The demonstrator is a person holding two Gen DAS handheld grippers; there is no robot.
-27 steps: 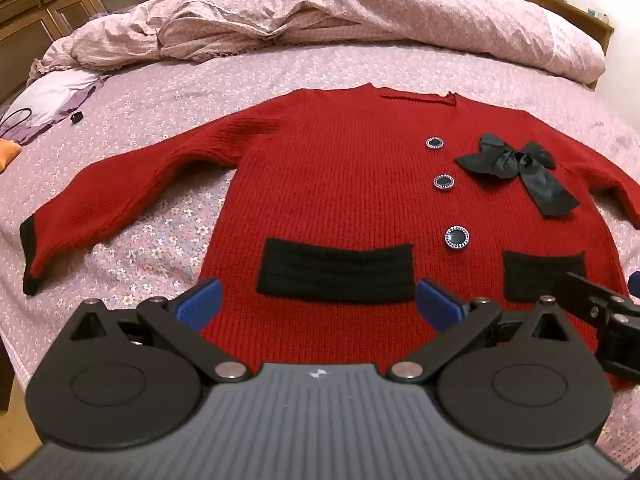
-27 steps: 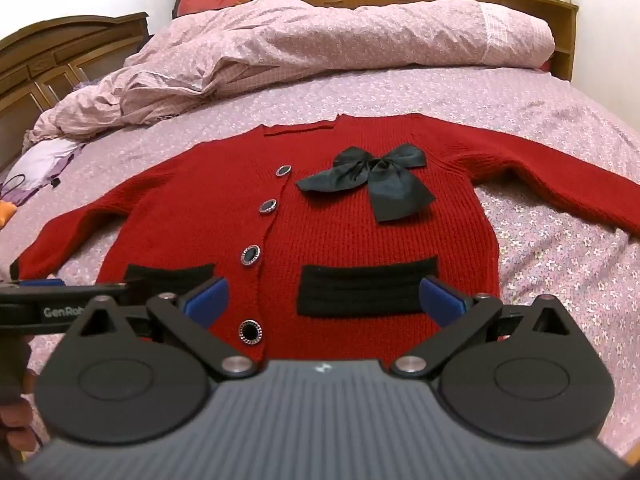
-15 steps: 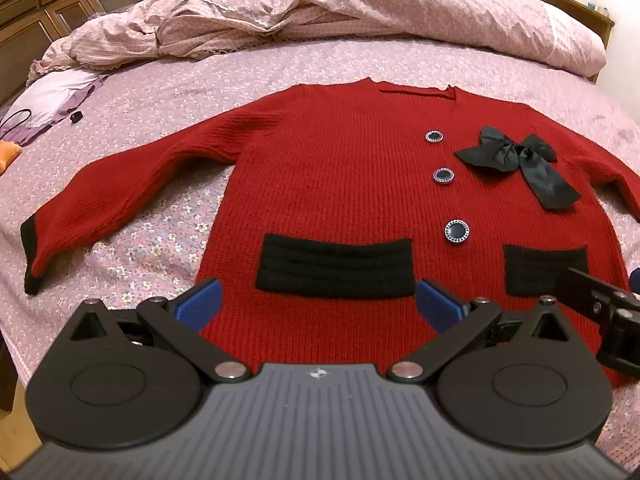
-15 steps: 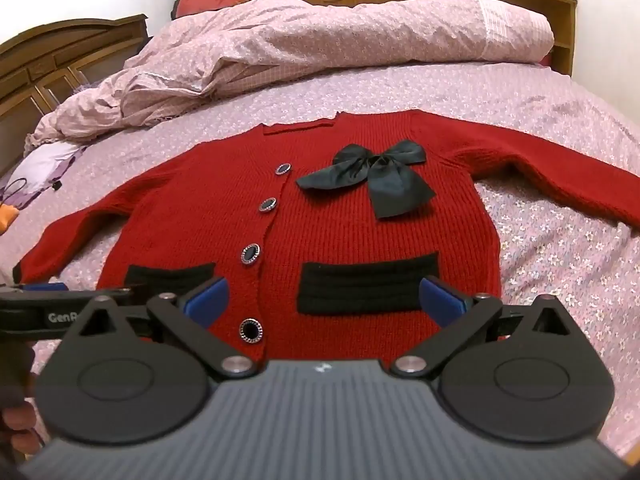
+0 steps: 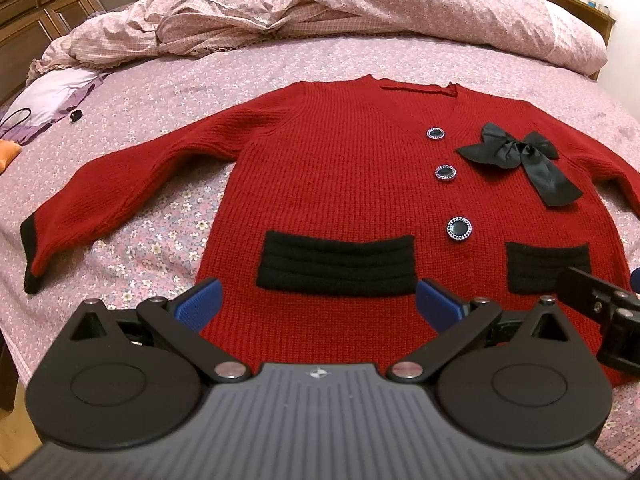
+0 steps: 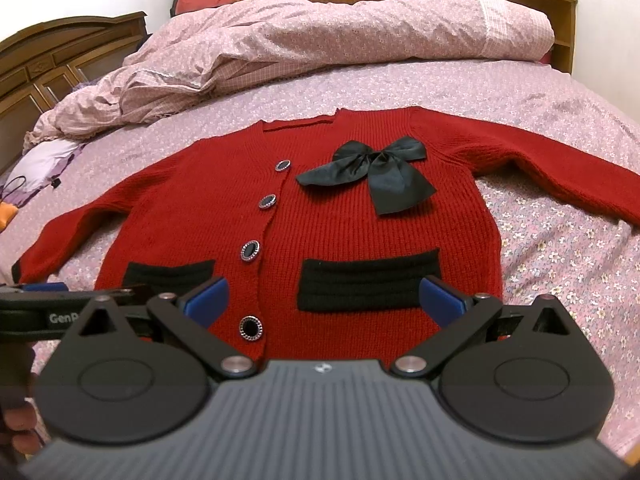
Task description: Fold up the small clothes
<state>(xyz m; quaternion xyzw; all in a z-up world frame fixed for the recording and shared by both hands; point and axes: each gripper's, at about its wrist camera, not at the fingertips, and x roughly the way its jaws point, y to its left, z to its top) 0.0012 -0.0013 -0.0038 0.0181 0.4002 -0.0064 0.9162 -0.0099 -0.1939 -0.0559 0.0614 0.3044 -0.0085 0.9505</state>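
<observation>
We see a red cardigan [image 5: 340, 184] spread flat, front up, across the middle of the frame on a bed [image 5: 168, 92] covered with a pink flowered sheet. Both its sleeves lie stretched out to the sides; in the left wrist view the sleeve at the left edge ends in a black cuff [image 5: 30, 256]. A black bow [image 6: 372, 176] sits on the chest, just right of a row of dark round buttons [image 6: 250, 250], and two black pockets [image 6: 368, 284] cross the lower part of the cardigan. We cannot tell whether anything is in them.

Our left gripper [image 5: 318, 304] hangs at the bottom of its frame over the cardigan's lower hem, its blue fingers [image 5: 200, 304] spread wide with nothing between them but the knit below. Our right gripper [image 6: 324, 300] is likewise spread wide over the hem, near the lowest button, gripping nothing. Each gripper shows at the edge of the other's view, so they are side by side.

A rumpled pink quilt [image 6: 320, 40] lies bunched across the upper part of both frames, behind the cardigan. At the far left edge lies a pale purple cloth [image 5: 56, 92].
</observation>
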